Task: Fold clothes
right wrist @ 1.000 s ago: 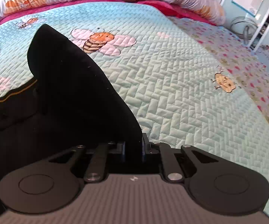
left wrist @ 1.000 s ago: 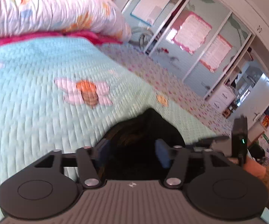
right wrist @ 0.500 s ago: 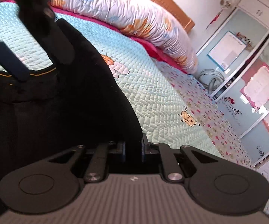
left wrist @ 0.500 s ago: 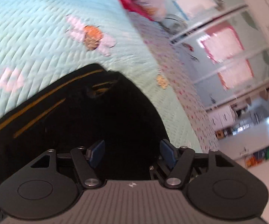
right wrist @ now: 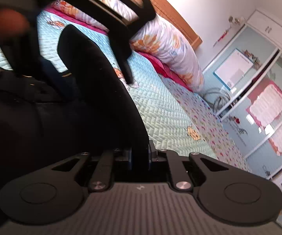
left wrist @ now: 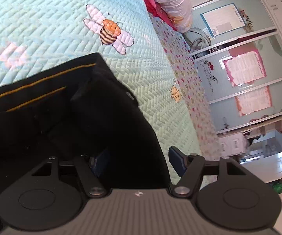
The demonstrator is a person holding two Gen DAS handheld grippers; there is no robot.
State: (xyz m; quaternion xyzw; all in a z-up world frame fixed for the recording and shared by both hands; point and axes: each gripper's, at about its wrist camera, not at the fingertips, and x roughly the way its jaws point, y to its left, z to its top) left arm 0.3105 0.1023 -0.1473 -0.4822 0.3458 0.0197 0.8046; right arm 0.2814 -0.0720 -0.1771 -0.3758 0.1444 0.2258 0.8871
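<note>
The black garment with yellow piping [left wrist: 43,105], trousers or a jacket by the look of it, though I cannot tell which, lies bunched on the pale green quilted bedspread [left wrist: 43,19], with the embroidered bee [left wrist: 108,32] just beyond its far corner. The left gripper [left wrist: 139,161] stands wide; its jaws have just been opening, and the cloth lies between them without either blue pad pressing on it, so it holds nothing. Further right, the right gripper [right wrist: 139,157] is nearly closed and pinches a fold of the same dark cloth [right wrist: 94,90], which rises from its pads in a tall, limp sheet. Above it in that view the other gripper shows as a blurred black frame. The fabric looks soft, fairly thick and light: it should drape and slump rather than keep a crease, and a loose pinch could slide off a doubled layer. I judge the piped edge and the corner near the bee to be the best holds, since a seam gives the pads something firmer. The floral duvet [right wrist: 166,45] sits well apart, at the head of the bed.
</note>
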